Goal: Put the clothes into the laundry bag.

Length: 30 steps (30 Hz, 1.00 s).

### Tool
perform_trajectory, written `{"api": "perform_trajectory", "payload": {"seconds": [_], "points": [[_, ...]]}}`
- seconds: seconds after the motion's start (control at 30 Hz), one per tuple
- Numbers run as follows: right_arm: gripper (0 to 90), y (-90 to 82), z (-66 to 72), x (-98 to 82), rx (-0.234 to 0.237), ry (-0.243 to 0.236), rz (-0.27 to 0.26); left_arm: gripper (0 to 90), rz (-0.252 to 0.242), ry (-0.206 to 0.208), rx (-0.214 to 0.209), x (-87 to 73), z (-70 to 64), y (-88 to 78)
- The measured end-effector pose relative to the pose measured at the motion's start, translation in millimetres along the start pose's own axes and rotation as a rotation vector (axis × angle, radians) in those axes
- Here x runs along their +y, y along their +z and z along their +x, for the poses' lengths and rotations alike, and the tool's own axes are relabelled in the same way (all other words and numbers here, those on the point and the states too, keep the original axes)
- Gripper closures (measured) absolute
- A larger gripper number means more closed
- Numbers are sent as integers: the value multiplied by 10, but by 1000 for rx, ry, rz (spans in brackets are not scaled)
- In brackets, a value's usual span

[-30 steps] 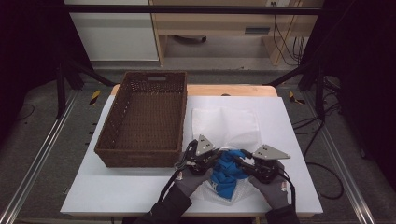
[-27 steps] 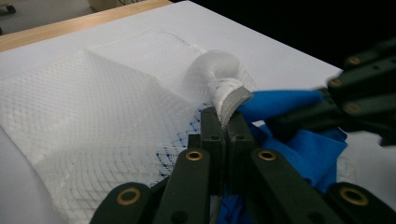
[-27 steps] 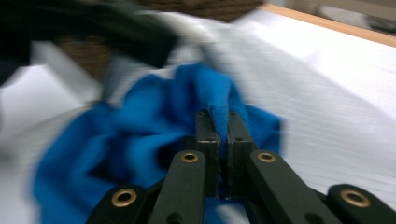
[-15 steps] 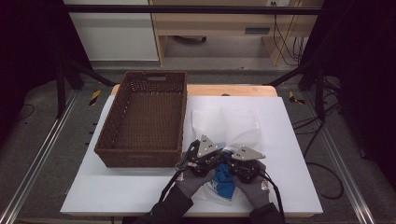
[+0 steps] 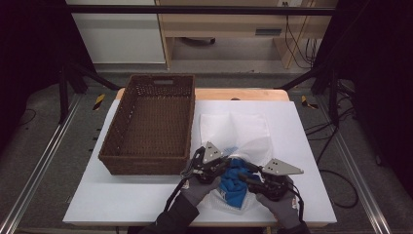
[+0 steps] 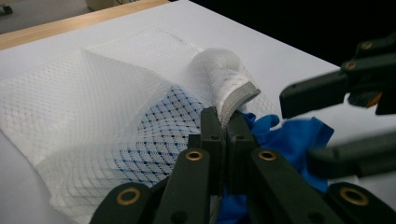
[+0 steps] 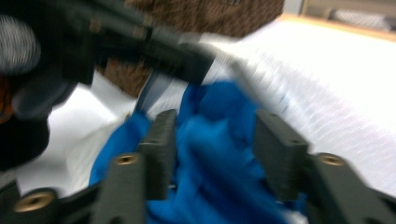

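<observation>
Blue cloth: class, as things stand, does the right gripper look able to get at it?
Probably yes: the right gripper has just been opening, its jaws astride the blue cloth, nothing between.

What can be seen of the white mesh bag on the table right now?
The white mesh bag is a thin, see-through net pouch lying flat and creased on the white table, right of the wicker basket. Its near edge, with a thicker grey-white hem, is lifted and pinched in the shut left gripper. A blue cloth sits partly inside its mouth, showing through the mesh.
</observation>
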State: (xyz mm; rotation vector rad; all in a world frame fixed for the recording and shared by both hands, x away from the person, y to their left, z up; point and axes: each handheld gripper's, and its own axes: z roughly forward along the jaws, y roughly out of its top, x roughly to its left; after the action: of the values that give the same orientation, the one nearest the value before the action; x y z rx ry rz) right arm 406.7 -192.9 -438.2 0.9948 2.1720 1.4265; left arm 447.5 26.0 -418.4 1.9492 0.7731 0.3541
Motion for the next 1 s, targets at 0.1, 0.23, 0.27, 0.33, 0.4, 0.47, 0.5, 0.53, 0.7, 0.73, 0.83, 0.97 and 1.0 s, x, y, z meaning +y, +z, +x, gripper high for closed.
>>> {"api": "perform_trajectory", "payload": {"seconds": [0.1,0.23,0.27,0.33,0.4,0.47,0.5,0.53,0.7,0.73,0.83,0.97,1.0], "points": [[357,133,59,-146,41,17,42,881,-1,8,2,1,3,-2],[320,251,132,-252,21,-5,112,881,-8,-1,0,3,28,-14],[342,287,151,-278,2,-27,145,881,-9,-6,0,3,26,-17],[464,360,173,-332,-36,-64,192,881,-10,-4,0,4,15,-25],[644,365,176,-322,-41,-44,195,881,-12,1,-4,6,-2,-34],[727,324,183,-257,-50,-50,186,881,-13,9,-7,15,-8,-44],[736,307,187,-224,-52,-51,169,881,-15,11,-9,22,-13,-50],[739,295,190,-190,-53,-51,146,881,-19,8,-15,30,-25,-56],[732,404,154,-5,-108,-18,93,880,-32,18,-38,88,-101,-100],[726,447,125,12,-126,-1,85,880,-33,25,-35,91,-110,-109],[703,604,8,-21,-217,14,107,880,-24,23,-37,65,-98,-103],[637,692,-53,-98,-201,32,135,880,-2,11,-35,-19,-52,-51],[611,660,-55,-86,-189,45,133,880,1,6,-33,-30,-40,-41]]}}
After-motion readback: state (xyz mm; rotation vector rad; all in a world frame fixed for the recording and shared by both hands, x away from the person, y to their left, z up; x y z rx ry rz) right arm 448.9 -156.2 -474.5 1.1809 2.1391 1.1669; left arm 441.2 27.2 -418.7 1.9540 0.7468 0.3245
